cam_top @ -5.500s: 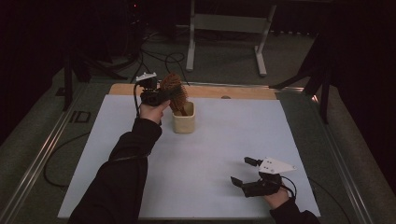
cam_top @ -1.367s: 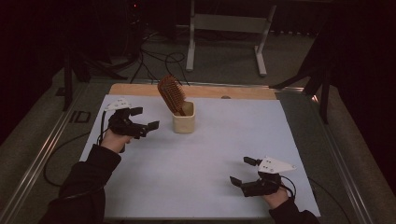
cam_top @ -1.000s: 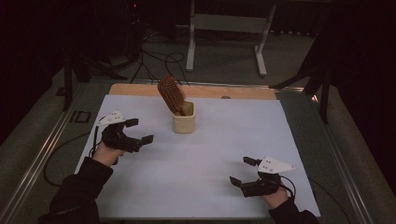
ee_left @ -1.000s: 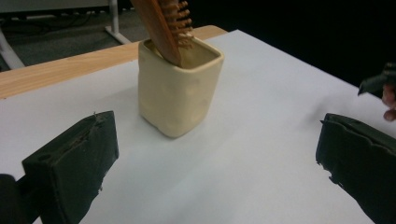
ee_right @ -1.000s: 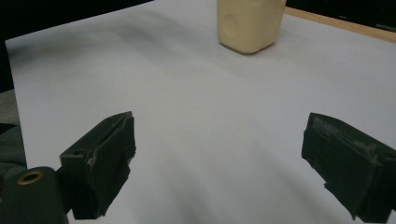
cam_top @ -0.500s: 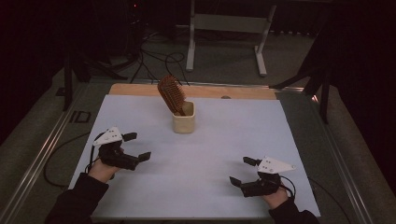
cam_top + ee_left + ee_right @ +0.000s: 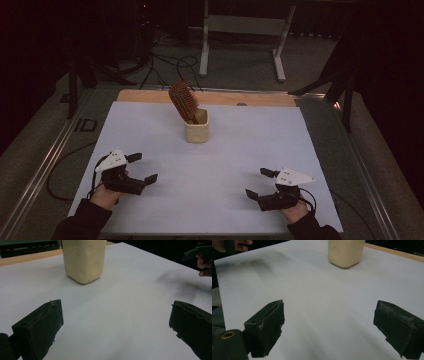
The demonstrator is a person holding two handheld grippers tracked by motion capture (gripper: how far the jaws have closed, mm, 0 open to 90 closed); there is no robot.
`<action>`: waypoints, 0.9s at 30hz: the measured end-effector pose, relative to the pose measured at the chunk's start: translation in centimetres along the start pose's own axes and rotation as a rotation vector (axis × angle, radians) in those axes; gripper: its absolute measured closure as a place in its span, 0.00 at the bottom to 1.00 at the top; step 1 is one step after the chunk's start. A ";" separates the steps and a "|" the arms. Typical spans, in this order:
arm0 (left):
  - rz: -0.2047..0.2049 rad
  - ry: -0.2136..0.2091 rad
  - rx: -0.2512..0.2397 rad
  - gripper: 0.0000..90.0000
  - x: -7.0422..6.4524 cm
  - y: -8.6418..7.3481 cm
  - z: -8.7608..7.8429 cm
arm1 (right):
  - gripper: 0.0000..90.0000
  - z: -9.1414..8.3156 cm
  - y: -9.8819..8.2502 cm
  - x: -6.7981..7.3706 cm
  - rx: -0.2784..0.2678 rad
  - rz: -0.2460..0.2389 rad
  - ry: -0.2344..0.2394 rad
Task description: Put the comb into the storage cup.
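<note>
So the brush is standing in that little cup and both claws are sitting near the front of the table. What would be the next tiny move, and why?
Probably none beyond resting where they are. The wooden hairbrush stands handle-down in the cream cup, leaning left, untouched. The left gripper and right gripper are both open, empty and low over the white mat, far from the cup. The work looks finished, so I would just set them down.

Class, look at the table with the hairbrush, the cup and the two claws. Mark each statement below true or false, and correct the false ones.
1. The hairbrush stands in the cup. True.
2. The left claw grips the hairbrush. False: it is open and empty, near the table's front edge.
3. The right claw is open. True.
4. The cup lies on its side. False: it stands upright.
5. The cup sits between the two claws. False: it is farther back.
</note>
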State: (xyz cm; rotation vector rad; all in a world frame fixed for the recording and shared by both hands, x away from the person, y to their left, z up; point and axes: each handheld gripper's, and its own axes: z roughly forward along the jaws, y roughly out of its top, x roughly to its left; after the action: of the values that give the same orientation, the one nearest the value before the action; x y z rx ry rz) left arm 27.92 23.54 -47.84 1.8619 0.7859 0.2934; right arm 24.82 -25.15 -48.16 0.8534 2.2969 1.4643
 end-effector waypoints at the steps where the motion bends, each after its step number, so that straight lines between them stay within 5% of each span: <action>1: 0.000 0.000 0.000 0.00 0.0 0.0 0.0 | 0.11 0.0 0.0 0.0 0.000 0.000 0.000; 17: -0.042 0.017 -0.006 0.00 -0.6 -3.5 -1.0 | 0.11 0.0 0.0 -0.2 0.001 -0.008 -0.001; 27: -0.042 0.093 -0.004 0.00 -0.5 -4.5 -2.1 | 0.11 0.1 -0.1 -0.2 0.004 -0.004 0.003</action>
State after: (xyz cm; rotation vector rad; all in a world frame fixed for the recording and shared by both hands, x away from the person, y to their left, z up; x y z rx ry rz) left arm 24.66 25.81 -50.87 1.8362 0.8865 0.3566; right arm 24.97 -25.23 -48.25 0.8481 2.3037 1.4611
